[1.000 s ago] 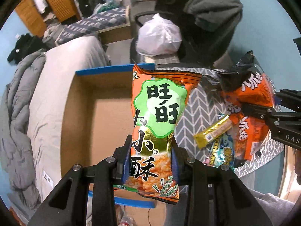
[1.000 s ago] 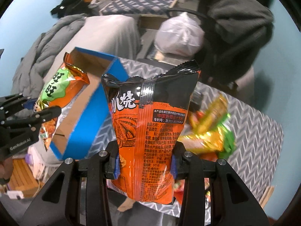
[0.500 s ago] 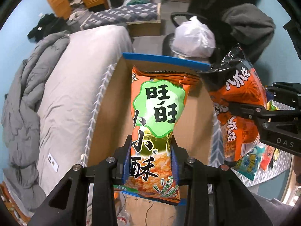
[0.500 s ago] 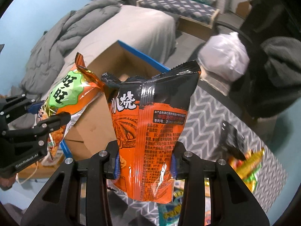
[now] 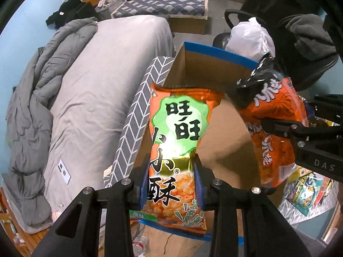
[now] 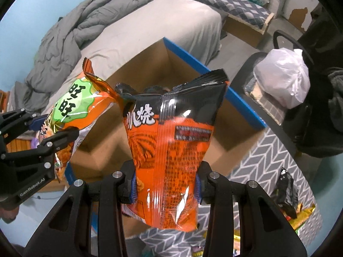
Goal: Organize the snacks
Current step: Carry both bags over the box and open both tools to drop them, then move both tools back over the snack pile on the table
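Note:
My left gripper (image 5: 171, 182) is shut on an orange snack bag with a green label (image 5: 178, 150), held upright over the open cardboard box with a blue rim (image 5: 218, 51). My right gripper (image 6: 165, 184) is shut on an orange and black snack bag (image 6: 171, 145), also above the box (image 6: 150, 68). In the left wrist view the right gripper (image 5: 285, 126) and its bag (image 5: 272, 132) hang at the box's right side. In the right wrist view the left gripper (image 6: 51, 128) and the green-label bag (image 6: 72, 107) are at the left. The two bags nearly touch.
The box stands on a table with a grey chevron cloth (image 6: 263, 162). Several loose snack packets (image 5: 308, 192) lie on the cloth (image 5: 137, 115) to the right. A bed with a grey quilt (image 5: 85, 85) is at the left. An office chair with a white plastic bag (image 6: 285, 77) stands behind the table.
Both grippers have carried their bags sideways from beside the box to above its opening, and rolled a little. The grips have not changed.

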Tool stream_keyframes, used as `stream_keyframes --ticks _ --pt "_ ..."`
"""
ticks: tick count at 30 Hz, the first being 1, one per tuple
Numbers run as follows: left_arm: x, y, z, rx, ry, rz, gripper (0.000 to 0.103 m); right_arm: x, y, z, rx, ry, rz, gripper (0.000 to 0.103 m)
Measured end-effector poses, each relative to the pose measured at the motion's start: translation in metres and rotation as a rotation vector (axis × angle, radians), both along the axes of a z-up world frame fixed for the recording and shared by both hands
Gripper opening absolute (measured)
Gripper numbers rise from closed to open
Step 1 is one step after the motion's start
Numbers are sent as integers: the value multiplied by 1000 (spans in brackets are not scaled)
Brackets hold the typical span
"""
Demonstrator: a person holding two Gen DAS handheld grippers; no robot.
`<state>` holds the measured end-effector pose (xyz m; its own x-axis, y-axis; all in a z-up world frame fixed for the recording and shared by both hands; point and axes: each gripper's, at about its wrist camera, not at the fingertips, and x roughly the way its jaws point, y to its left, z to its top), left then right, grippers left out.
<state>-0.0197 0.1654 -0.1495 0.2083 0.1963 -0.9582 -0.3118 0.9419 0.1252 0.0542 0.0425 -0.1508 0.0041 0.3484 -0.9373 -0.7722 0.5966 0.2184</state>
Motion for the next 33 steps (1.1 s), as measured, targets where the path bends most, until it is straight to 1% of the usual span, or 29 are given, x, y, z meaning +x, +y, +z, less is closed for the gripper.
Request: stream_keyframes --ticks 4,7,8,10,12,14,15,16,17,22,27,33 --pt "1 2 -8 3 22 -6 35 -2 11 -8 -20 21 11 38" --pt "3 -1 -12 16 43 -23 35 -2 15 -10 -27 38 12 41" --pt "3 -2 -11 26 48 -31 36 -1 15 -11 -30 45 9 41" --pt "3 -8 -10 50 56 -53 42 0 14 -11 -39 46 -6 42" --pt "2 -13 -7 72 56 -72 51 0 12 -9 -41 45 -17 47" --pt "1 -14 -4 83 48 -81 56 1 11 -3 -30 30 -33 58" --pt "1 -16 0 85 43 -87 57 1 10 2 -20 21 -41 62" --pt "0 -16 2 83 40 -88 57 2 9 4 -15 16 -46 68" --pt "0 -15 3 80 37 -88 57 4 8 9 -6 6 -53 70" --pt "-3 -15 17 58 11 -84 57 5 3 25 6 -41 -61 71" --pt "-1 -23 31 56 -20 -109 62 2 -14 37 -8 -78 -64 71" --pt "2 -43 44 49 -45 -165 64 3 -44 44 -32 -79 -108 71"
